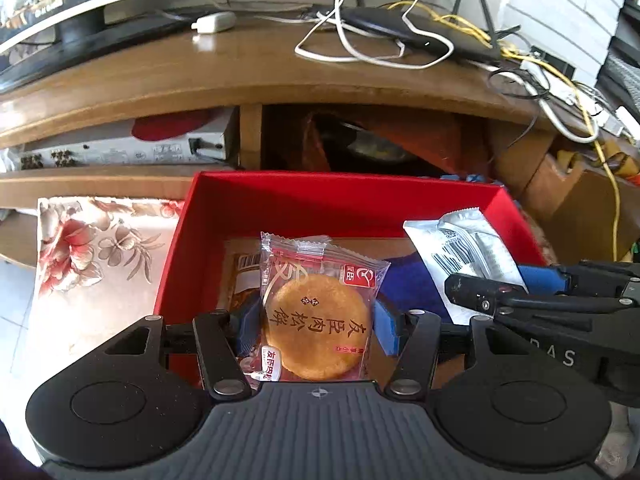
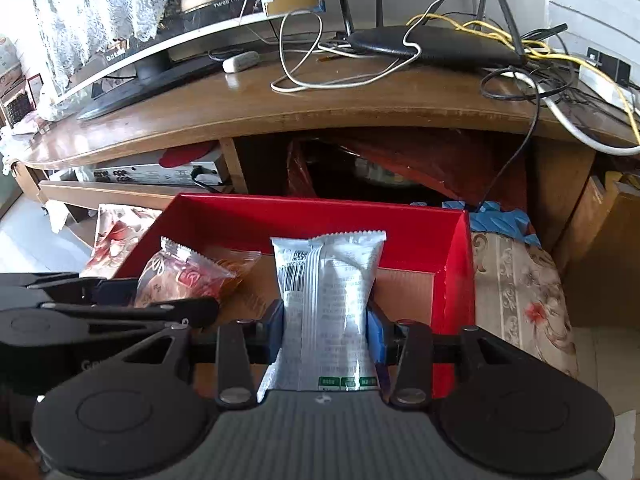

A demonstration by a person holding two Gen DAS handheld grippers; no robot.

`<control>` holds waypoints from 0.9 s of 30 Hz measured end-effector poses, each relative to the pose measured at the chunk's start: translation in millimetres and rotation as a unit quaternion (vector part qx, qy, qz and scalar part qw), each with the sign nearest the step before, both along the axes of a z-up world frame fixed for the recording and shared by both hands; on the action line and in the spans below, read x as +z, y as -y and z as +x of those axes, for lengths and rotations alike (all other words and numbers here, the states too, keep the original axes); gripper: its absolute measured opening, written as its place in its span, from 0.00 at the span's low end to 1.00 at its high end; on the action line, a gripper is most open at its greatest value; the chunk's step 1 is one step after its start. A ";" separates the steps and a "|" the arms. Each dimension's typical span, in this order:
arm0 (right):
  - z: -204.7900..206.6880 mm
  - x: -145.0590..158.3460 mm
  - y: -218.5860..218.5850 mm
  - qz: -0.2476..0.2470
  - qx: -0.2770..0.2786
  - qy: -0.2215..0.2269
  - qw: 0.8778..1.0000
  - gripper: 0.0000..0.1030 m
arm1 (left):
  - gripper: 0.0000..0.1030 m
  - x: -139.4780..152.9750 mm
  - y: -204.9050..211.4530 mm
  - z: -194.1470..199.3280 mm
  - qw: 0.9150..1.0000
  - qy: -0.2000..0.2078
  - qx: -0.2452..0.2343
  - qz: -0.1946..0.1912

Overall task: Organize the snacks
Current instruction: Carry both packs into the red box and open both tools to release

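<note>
My left gripper is shut on a clear-wrapped round golden pastry and holds it over the open red box. My right gripper is shut on a silver snack packet and holds it over the same red box. In the left wrist view the silver packet and the right gripper show at the right. In the right wrist view the pastry and the left gripper show at the left. A brown packet and something dark blue lie inside the box.
The box rests on a floral cloth, also seen in the right wrist view. Behind it stands a wooden TV cabinet with a monitor, a black router, tangled cables and open shelves holding a silver device.
</note>
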State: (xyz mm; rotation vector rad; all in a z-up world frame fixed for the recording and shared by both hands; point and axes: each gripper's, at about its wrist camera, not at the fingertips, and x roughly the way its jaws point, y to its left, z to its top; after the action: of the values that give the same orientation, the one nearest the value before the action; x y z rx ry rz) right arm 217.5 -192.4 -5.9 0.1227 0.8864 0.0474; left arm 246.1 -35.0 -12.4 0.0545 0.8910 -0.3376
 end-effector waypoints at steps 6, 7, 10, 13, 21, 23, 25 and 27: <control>12.5 -12.6 0.5 0.003 -0.003 -0.004 1.000 0.42 | 0.61 -7.9 1.2 5.1 1.000 -0.008 0.008 0.008; 14.1 -13.7 1.0 0.003 -0.003 -0.006 1.000 0.42 | 0.63 -8.1 1.4 5.3 1.000 -0.008 0.009 0.009; 16.6 -15.6 3.7 0.009 -0.010 -0.006 1.000 0.43 | 0.67 -6.8 1.9 3.7 1.000 -0.005 0.012 0.012; 17.0 -16.5 2.9 0.010 -0.007 -0.008 1.000 0.43 | 0.74 -4.0 0.8 2.2 1.000 -0.001 0.017 0.011; 11.4 -6.5 3.2 0.008 -0.015 0.003 1.000 0.44 | 0.76 4.9 0.1 -3.3 1.000 0.009 0.015 0.007; 7.9 -5.4 2.6 0.008 -0.017 0.000 1.000 0.44 | 0.78 6.0 -1.1 -6.0 1.000 0.009 0.015 0.005; 4.4 -3.9 2.8 0.008 -0.019 -0.002 1.000 0.44 | 0.78 7.9 -2.2 -9.6 1.000 0.009 0.014 0.002; -1.7 -1.6 3.1 0.010 -0.021 -0.004 1.000 0.44 | 0.79 10.2 -3.1 -14.9 1.000 0.011 0.011 0.003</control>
State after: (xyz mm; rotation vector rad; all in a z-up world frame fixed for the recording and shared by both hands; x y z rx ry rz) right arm 215.8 -195.5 -7.5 0.1601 0.8905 0.0166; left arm 231.1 -31.9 -2.2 0.0532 0.8707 -0.3128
